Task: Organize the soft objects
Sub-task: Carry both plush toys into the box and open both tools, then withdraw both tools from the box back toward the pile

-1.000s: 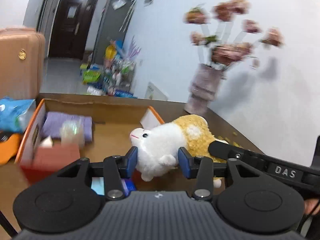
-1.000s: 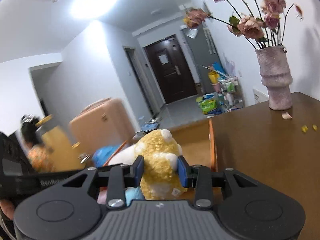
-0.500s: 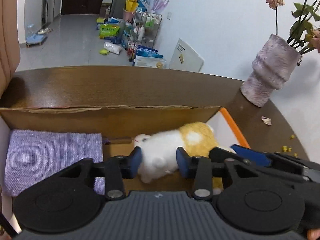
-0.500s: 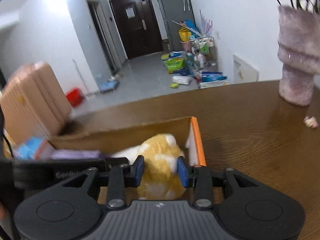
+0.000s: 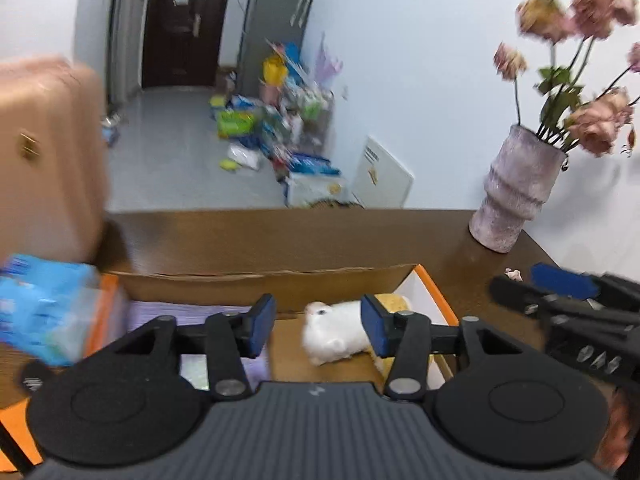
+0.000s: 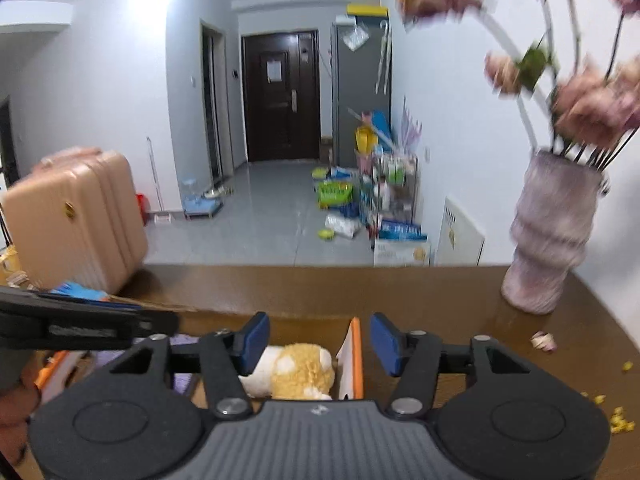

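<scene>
A white and yellow plush toy [image 5: 336, 334] lies inside the cardboard box [image 5: 264, 280] at its right end; it also shows in the right wrist view [image 6: 298, 370]. My left gripper [image 5: 318, 330] is open and empty above the box, apart from the toy. My right gripper [image 6: 320, 342] is open and empty above the box's orange right wall [image 6: 354, 356]. A purple cloth [image 5: 192, 312] lies in the box's left part.
A blue packet [image 5: 44, 312] sits at the box's left end. A pink vase [image 5: 516, 192] with flowers stands on the brown table [image 6: 400, 288] at the right. Yellow crumbs [image 6: 618, 420] lie near it. A pink suitcase [image 6: 76, 220] stands beyond the table.
Both grippers have opened and let go of the plush toy, which now lies in the box. Both have pulled up and back from it.
</scene>
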